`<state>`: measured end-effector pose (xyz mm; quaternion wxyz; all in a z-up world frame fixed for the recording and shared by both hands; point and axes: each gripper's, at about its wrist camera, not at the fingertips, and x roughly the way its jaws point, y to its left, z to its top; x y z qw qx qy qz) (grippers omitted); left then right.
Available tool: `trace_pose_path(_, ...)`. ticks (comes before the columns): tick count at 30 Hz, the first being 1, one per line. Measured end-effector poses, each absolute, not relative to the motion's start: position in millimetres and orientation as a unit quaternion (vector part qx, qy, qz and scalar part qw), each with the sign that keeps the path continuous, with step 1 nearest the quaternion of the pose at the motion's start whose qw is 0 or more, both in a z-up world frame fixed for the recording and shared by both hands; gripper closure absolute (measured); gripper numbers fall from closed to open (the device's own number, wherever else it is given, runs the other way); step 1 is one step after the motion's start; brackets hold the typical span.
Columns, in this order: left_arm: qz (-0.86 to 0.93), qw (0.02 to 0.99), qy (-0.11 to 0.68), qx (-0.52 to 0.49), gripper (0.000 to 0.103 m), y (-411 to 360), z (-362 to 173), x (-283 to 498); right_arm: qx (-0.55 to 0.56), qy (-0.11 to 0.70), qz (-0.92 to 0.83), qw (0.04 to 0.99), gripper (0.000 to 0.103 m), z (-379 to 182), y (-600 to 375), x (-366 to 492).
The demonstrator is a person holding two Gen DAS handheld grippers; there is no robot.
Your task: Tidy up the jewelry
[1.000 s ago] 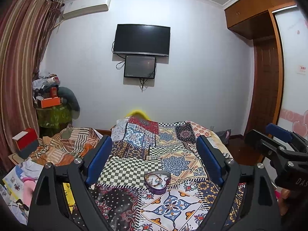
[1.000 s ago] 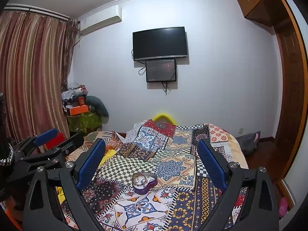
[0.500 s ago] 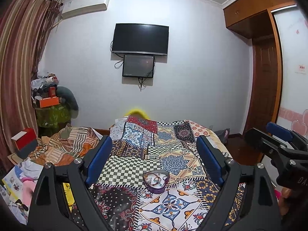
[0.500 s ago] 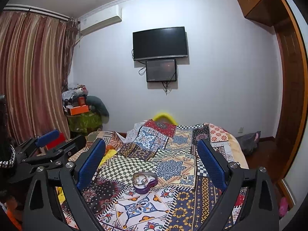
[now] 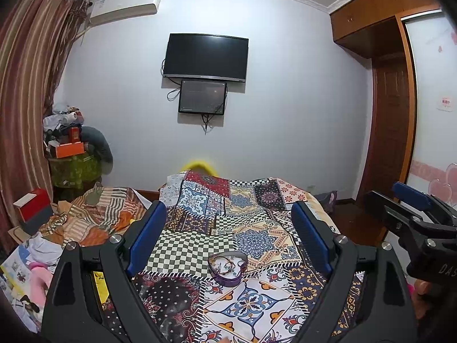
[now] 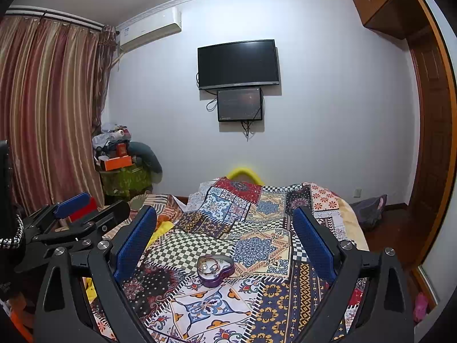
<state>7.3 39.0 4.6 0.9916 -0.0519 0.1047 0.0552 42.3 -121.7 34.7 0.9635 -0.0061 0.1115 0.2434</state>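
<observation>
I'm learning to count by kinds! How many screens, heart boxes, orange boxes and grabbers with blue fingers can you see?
Screens on the wall: 2, big TV and small screen
Heart-shaped box with jewelry: 1
Orange box: 1
Grabbers, both open: 2, left gripper and right gripper
Total: 6

Heart box (image 5: 227,265) on bed (image 5: 257,228), ahead between left gripper (image 5: 228,240) fingers (image 5: 147,237); jewelry (image 5: 225,264) inside it.

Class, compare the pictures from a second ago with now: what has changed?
Almost nothing. The left gripper drifted slightly; it took hold of nothing. The right gripper stayed put. Both are open and empty. The heart-shaped box of jewelry lies unmoved on the quilt.
</observation>
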Motion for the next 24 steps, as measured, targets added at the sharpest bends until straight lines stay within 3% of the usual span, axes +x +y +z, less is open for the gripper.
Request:
trace_pose_path(9, 0.054, 0.991, 0.106, -0.054, 0.014, 40.2, 4.3, 7.5, -0.007, 0.112, 0.244, 0.963, 0.008, 35.2, -120.5, 41.3)
trace_pose_path(12, 0.055, 0.991, 0.107, -0.055, 0.007, 40.1, 3.1, 7.6, -0.006, 0.113, 0.242, 0.964, 0.008, 33.9, -120.9, 41.9)
trace_pose_path(24, 0.053, 0.989, 0.118, -0.066, 0.006, 44.5, -3.1, 13.9, -0.004, 0.126, 0.24, 0.963, 0.008, 29.7, -121.5, 49.1)
